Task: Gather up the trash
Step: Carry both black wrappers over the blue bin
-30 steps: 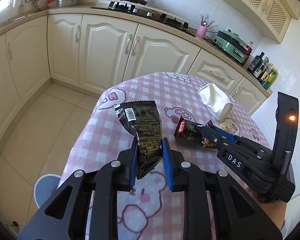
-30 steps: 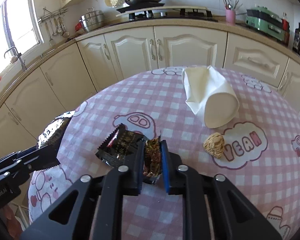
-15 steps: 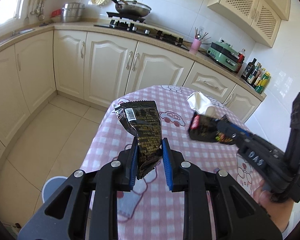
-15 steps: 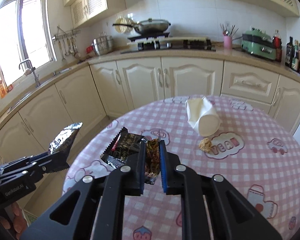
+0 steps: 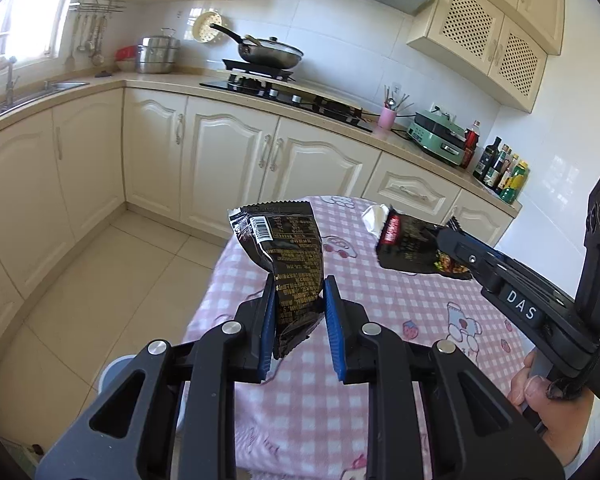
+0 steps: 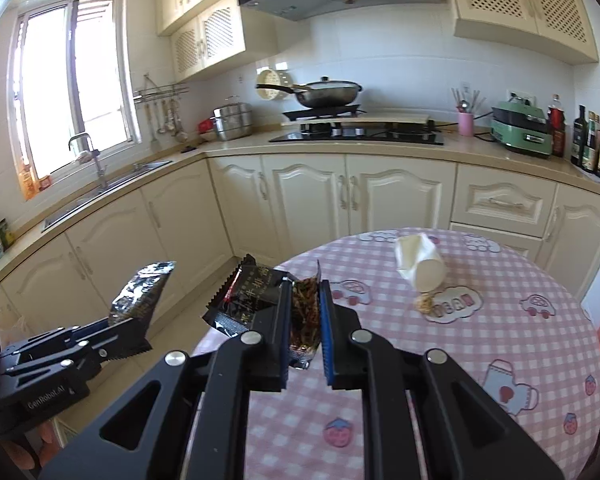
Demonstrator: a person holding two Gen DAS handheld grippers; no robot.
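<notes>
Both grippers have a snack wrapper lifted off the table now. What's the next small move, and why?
Probably swing the left gripper down towards the round bin on the floor by the table's edge, keeping it shut on its black wrapper. The right gripper also pinches a wrapper, and a tipped paper cup and a crumpled scrap remain on the table.

A frying pan (image 6: pixel 326 95) stands on the gas stove (image 6: pixel 358 130) at twelve o'clock. A pink utensil cup (image 6: pixel 466 124) and a green appliance (image 6: pixel 521 130) stand at two o'clock; the sink tap (image 6: pixel 94 160) at ten o'clock.
</notes>
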